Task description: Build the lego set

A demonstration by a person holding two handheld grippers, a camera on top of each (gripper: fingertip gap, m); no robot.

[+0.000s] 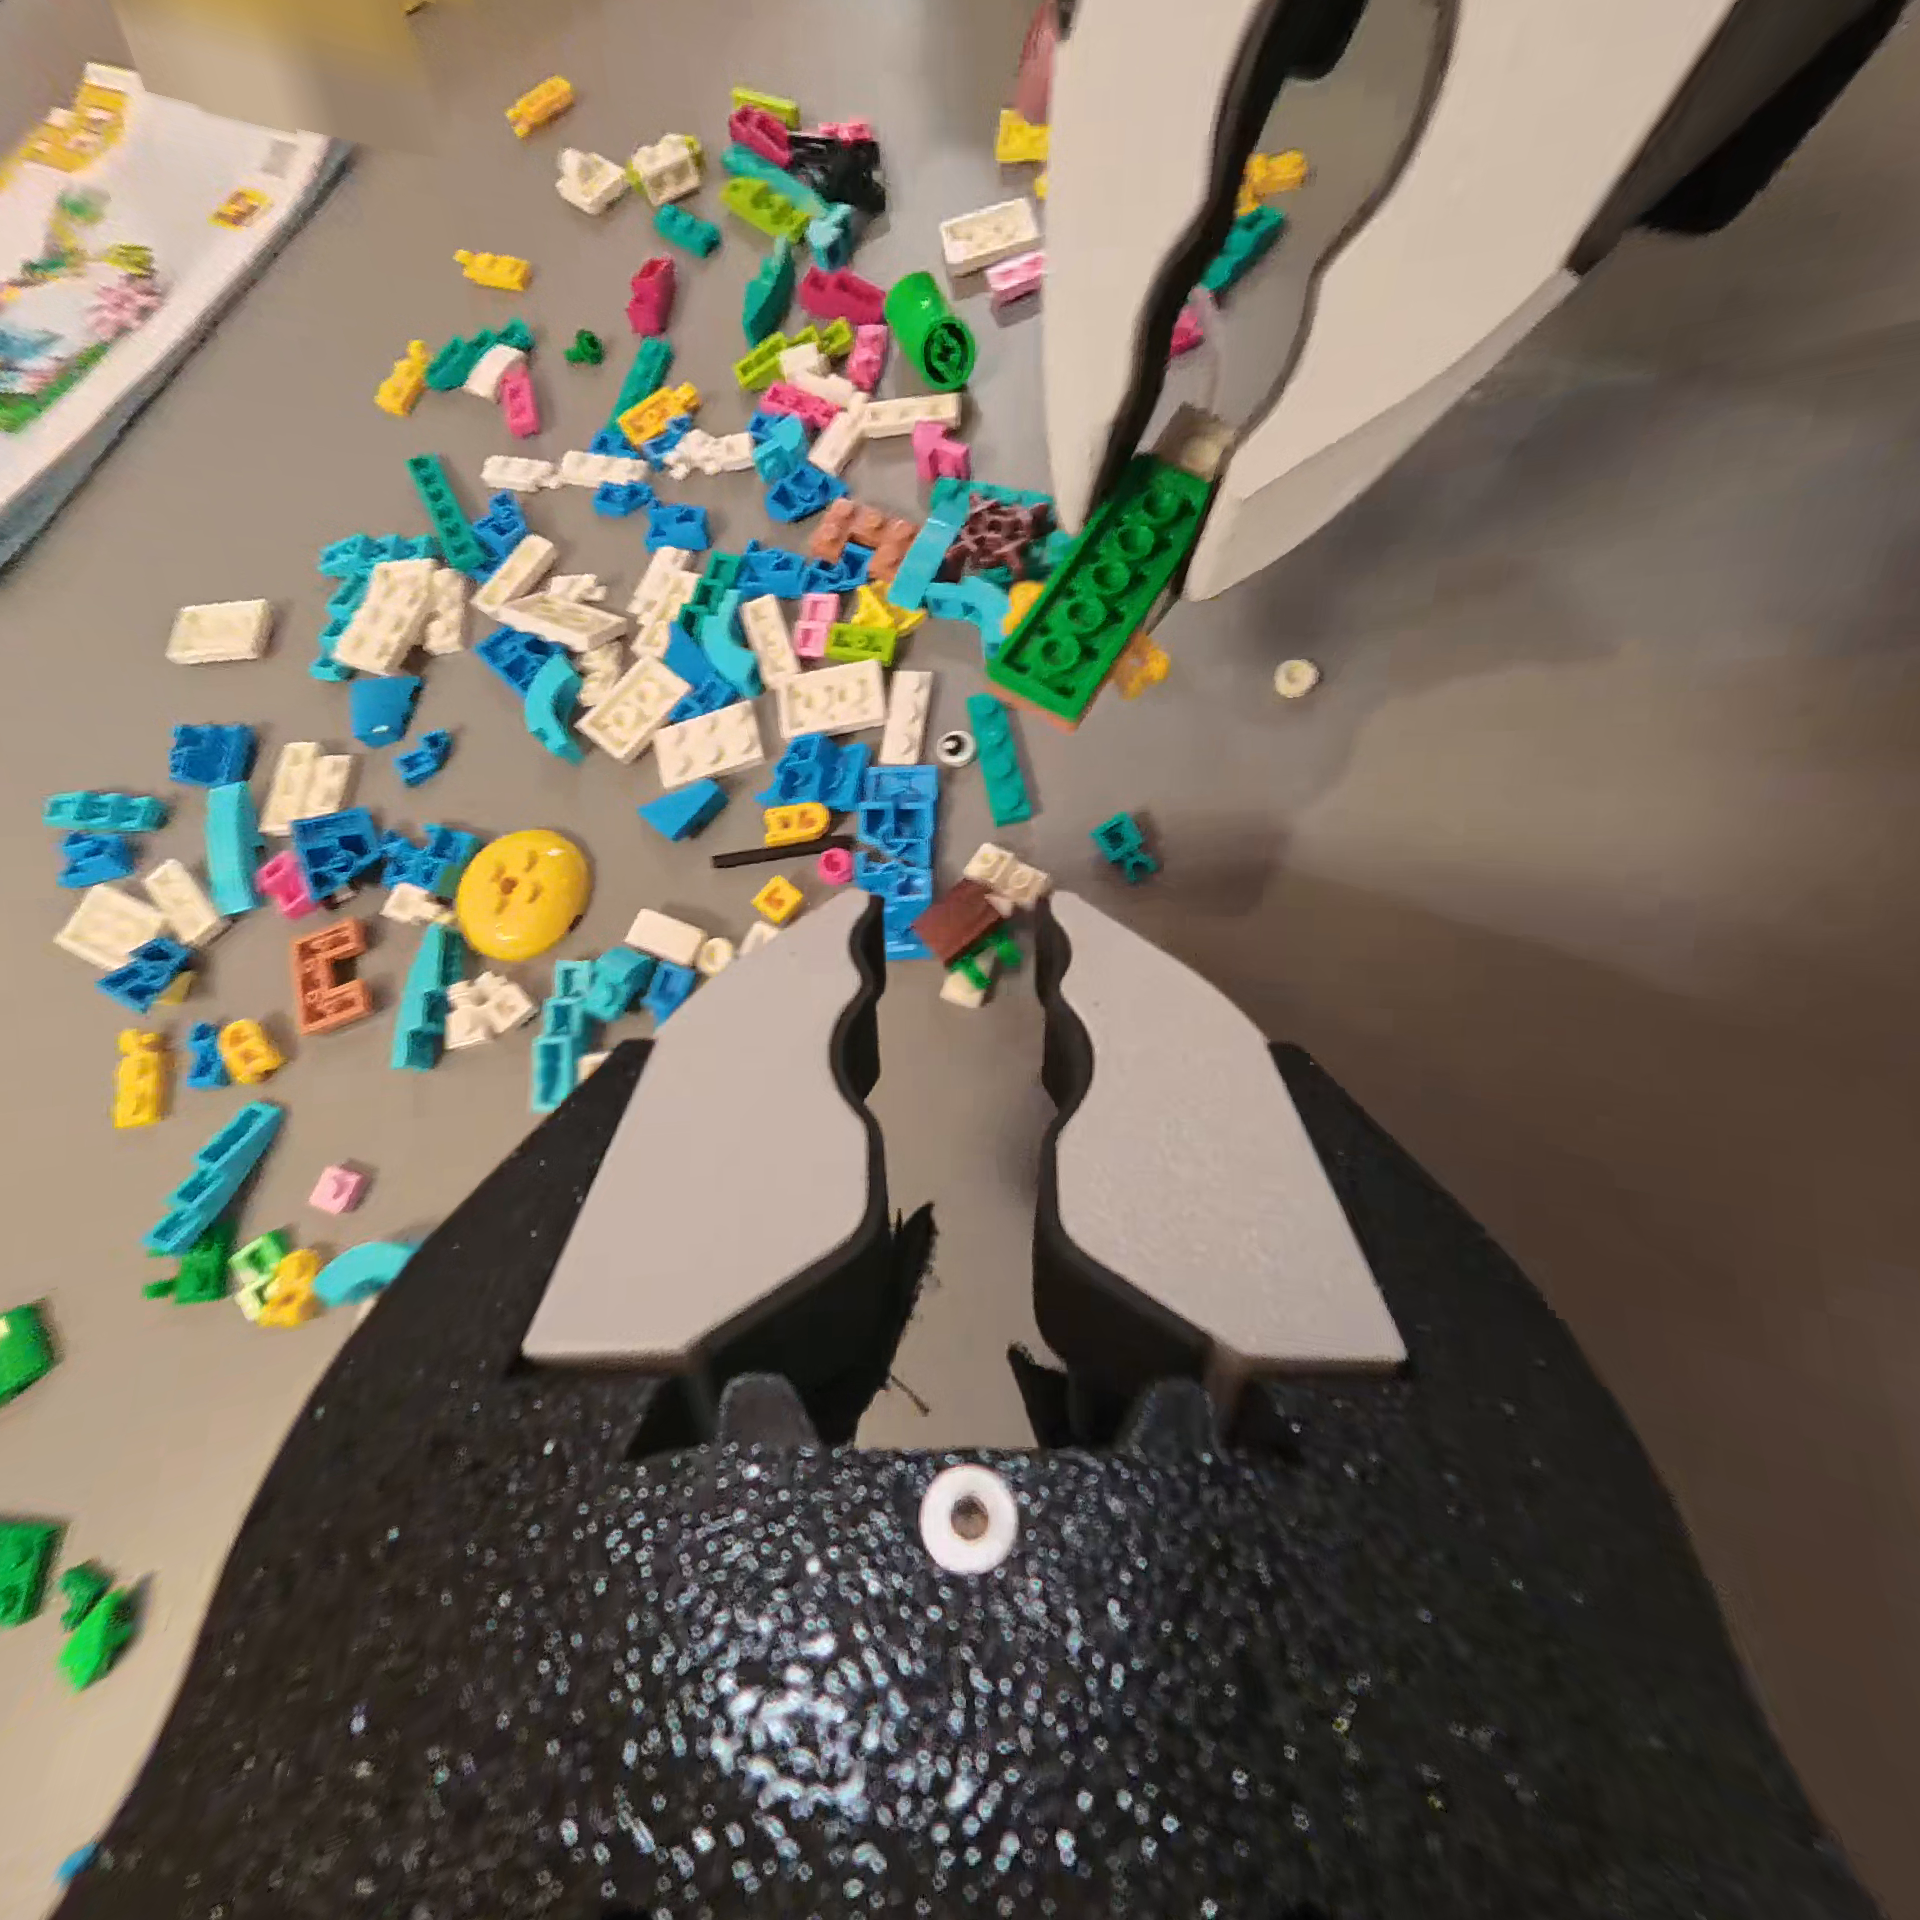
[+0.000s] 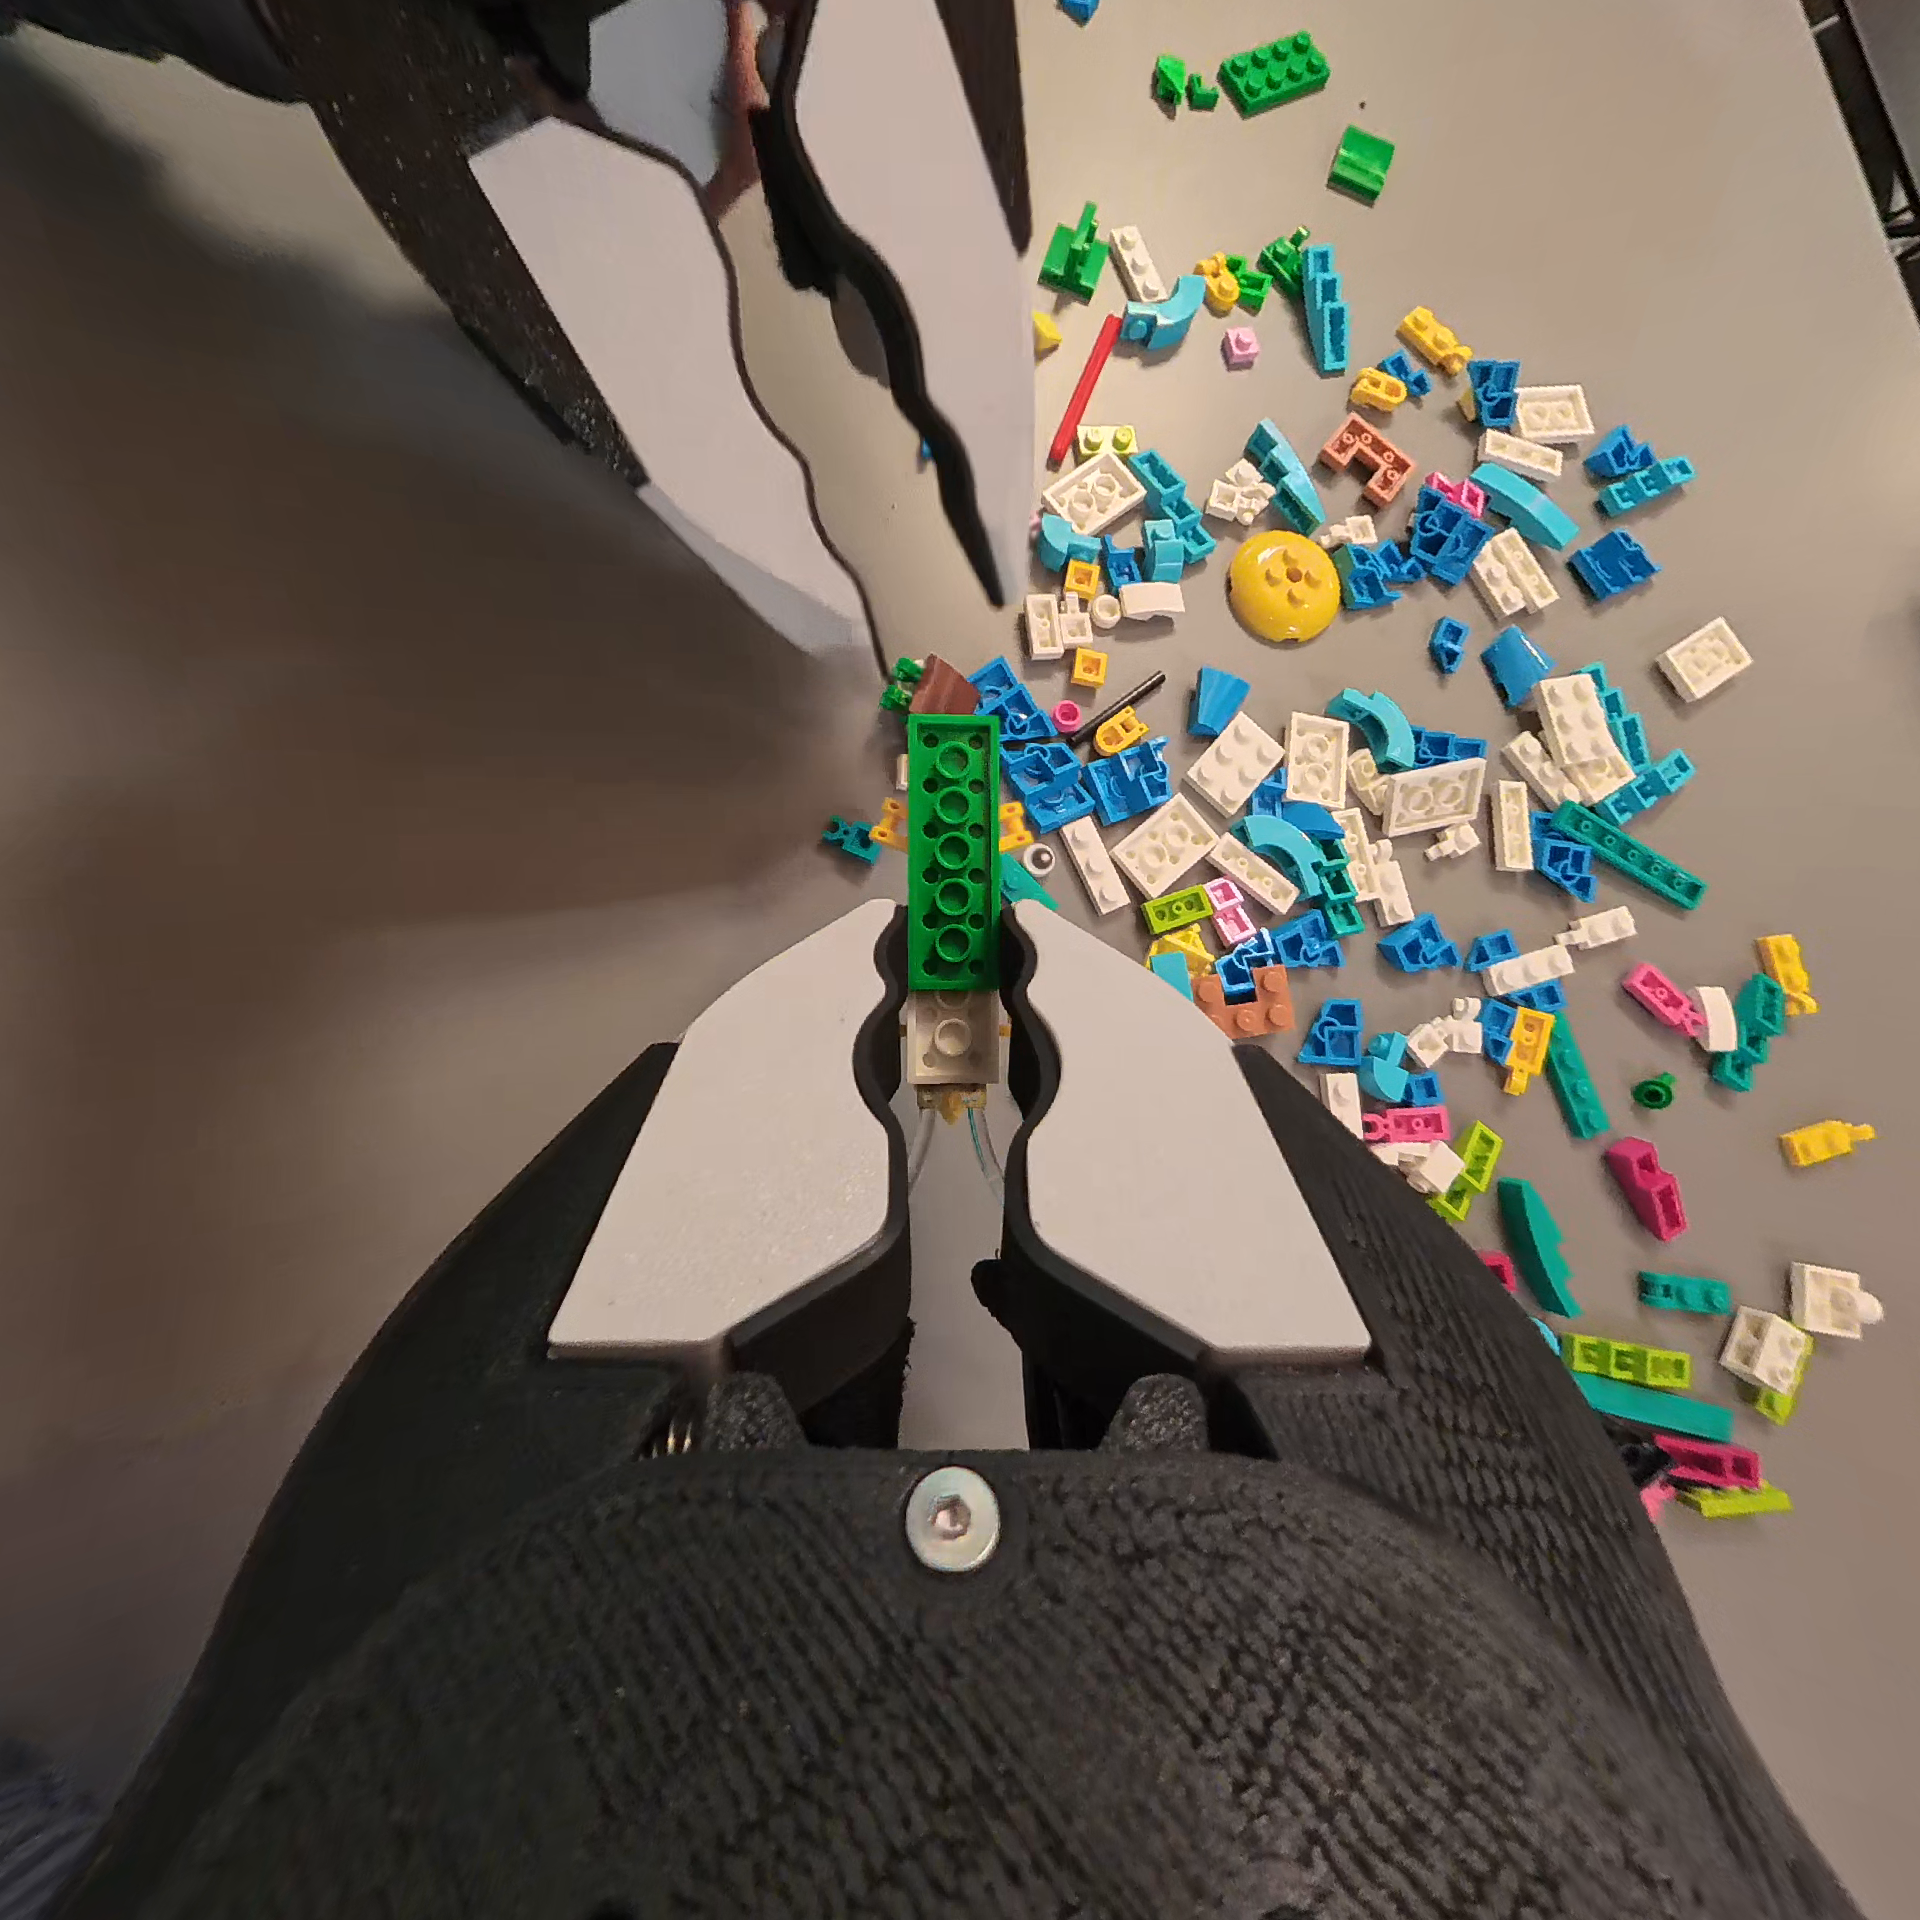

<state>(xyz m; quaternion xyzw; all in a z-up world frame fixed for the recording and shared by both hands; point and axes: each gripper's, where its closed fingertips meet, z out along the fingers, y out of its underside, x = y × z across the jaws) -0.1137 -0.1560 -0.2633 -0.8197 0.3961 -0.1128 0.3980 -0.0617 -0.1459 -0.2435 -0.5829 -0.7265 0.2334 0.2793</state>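
Note:
My right gripper point(image 2: 953, 920) is shut on a small build: a long green plate point(image 2: 951, 852) joined to a white brick point(image 2: 951, 1039), the plate sticking out past the fingertips. In the left wrist view the right gripper point(image 1: 1143, 540) comes in from the top right, holding the green plate point(image 1: 1091, 603) tilted just above the table. My left gripper point(image 1: 956, 914) is open and empty, low over the grey table point(image 1: 1507, 935). A small brown, white and green piece point(image 1: 971, 920) lies just beyond its fingertips. The left gripper also shows in the right wrist view point(image 2: 930, 623).
Many loose bricks point(image 1: 644, 644) in blue, white, teal, pink and yellow lie scattered on the table. Among them are a yellow dome point(image 1: 525, 894), a green cylinder point(image 1: 930, 332) and a green brick point(image 2: 1273, 68). An instruction booklet point(image 1: 125, 260) lies at the far left.

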